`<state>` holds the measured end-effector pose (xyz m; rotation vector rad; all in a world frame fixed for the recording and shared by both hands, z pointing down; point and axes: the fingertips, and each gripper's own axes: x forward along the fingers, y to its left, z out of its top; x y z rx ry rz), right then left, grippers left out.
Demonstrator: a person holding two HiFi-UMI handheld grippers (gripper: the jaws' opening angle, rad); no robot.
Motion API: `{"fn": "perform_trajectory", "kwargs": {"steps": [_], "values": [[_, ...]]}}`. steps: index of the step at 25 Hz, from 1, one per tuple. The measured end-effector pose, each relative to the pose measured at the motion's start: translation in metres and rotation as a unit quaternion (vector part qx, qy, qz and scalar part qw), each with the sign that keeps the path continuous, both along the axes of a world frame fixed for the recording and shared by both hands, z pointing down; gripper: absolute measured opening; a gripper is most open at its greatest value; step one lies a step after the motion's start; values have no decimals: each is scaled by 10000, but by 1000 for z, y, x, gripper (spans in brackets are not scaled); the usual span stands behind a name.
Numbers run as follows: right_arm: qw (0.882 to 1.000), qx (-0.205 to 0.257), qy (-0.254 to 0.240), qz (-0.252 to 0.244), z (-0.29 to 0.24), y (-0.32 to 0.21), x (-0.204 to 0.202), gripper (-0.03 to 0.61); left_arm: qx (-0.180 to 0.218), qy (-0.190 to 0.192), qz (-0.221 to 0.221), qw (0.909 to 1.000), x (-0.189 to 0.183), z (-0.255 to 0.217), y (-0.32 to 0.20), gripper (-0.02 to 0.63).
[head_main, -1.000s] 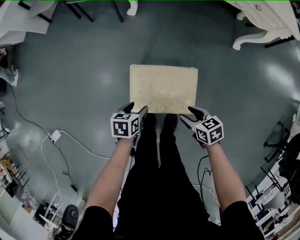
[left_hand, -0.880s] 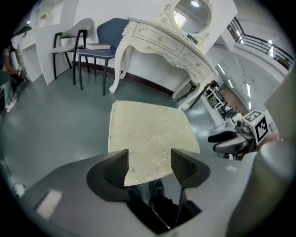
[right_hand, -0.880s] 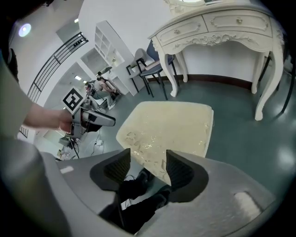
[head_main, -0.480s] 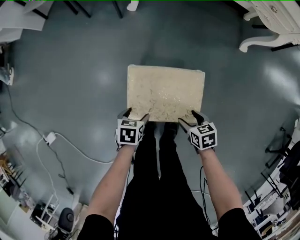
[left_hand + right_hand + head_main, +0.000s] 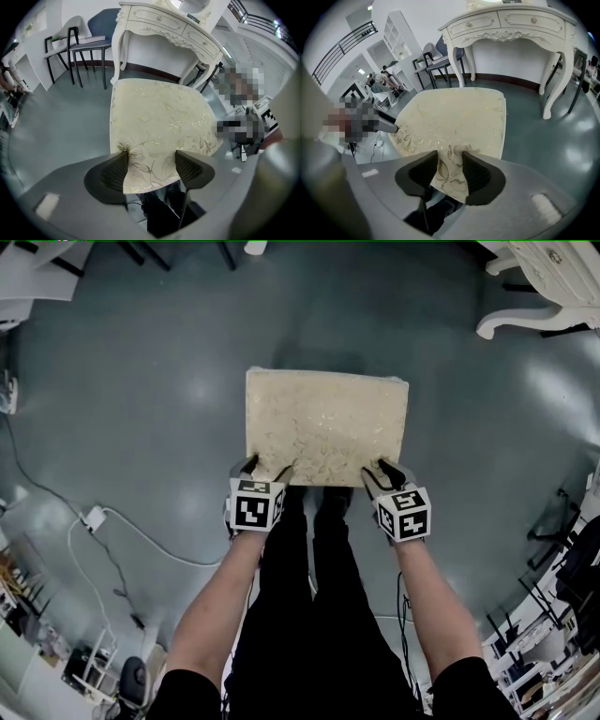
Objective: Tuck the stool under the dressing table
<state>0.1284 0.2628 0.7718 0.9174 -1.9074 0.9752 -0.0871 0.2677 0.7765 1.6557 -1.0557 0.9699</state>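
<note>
The stool, with its cream floral cushion (image 5: 326,427), stands on the grey floor right in front of my legs. The white dressing table (image 5: 539,277) is off at the top right; in both gripper views it stands just beyond the stool (image 5: 164,33) (image 5: 511,26). My left gripper (image 5: 266,467) straddles the cushion's near left corner (image 5: 154,136); its jaws are wide and closing, with both pads against the fabric. My right gripper (image 5: 382,470) is closing on the near right corner (image 5: 454,126), and the fabric bunches between its pads.
A white cable with a plug block (image 5: 94,517) trails over the floor at the left. Dark-framed chairs (image 5: 79,47) stand left of the dressing table. Shelving and clutter (image 5: 534,652) crowd the lower right corner. My legs (image 5: 300,577) are directly behind the stool.
Both grippers came down onto the cushion's near corners. The jaws spread wider, then drew in on the fabric, the right pair much more than the left. The stool has not visibly moved.
</note>
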Motion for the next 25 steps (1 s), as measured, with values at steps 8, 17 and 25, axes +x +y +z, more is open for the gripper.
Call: {"fn": "perform_trajectory", "kwargs": {"steps": [8, 17, 25], "values": [[9988, 274, -181, 357, -1, -28, -8, 170, 538, 176, 180, 9982, -8, -2, -42, 337], [9971, 323, -325, 610, 3, -81, -5, 167, 848, 274, 358, 9954, -4, -2, -106, 335], [9952, 592, -317, 716, 2, -135, 3, 167, 711, 383, 513, 9954, 4, -4, -162, 333]]}}
